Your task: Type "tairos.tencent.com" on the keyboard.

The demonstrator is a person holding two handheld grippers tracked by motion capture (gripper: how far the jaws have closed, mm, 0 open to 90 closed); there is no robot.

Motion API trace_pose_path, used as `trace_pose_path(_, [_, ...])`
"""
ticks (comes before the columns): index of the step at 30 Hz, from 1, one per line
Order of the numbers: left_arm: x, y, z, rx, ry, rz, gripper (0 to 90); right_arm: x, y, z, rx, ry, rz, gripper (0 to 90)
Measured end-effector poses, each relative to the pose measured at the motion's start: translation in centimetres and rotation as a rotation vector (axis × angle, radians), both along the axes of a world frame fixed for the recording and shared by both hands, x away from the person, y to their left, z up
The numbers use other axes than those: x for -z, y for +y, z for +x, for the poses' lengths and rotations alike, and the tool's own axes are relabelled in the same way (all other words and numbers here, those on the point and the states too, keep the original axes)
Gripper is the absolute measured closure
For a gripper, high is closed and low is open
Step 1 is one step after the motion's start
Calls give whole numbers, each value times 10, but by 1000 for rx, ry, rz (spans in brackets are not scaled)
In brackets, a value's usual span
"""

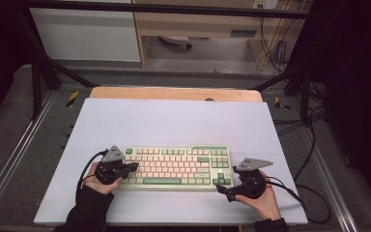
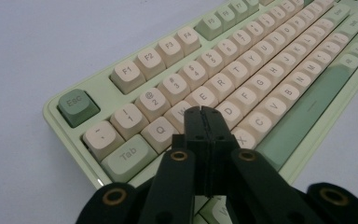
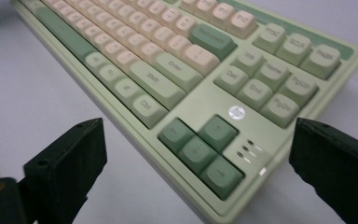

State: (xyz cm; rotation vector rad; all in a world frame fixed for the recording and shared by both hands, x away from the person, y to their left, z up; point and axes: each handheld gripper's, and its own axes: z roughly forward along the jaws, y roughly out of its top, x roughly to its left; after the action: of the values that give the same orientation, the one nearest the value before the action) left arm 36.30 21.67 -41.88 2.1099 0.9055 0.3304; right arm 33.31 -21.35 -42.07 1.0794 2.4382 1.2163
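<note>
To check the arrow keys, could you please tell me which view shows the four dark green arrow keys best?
The right gripper view: the dark green arrow keys lie close and large there. The high view shows them tiny, and the left gripper view looks at the keyboard's other end.

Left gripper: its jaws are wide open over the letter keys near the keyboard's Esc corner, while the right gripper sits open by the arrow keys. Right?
Not quite: the left gripper is shut, jaws pressed together with nothing between them, tips over the letter keys of the keyboard, as the left gripper view shows. The rest holds: the right gripper stands open by the arrow keys.
</note>
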Motion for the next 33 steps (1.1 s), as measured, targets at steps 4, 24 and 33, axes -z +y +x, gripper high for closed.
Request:
trace_pose_path(4, [0,0,0,2,0,0,896,-5,10,2,-14,-12,12,117])
trace_pose_path(24, [0,-2,0,8,0,-1,896,-20,70,21,-91,-16,48,530])
trace_pose_path(33, [-1,-1,-1,9,-2,-6,896,-20,95,32,-97,-31,37,702])
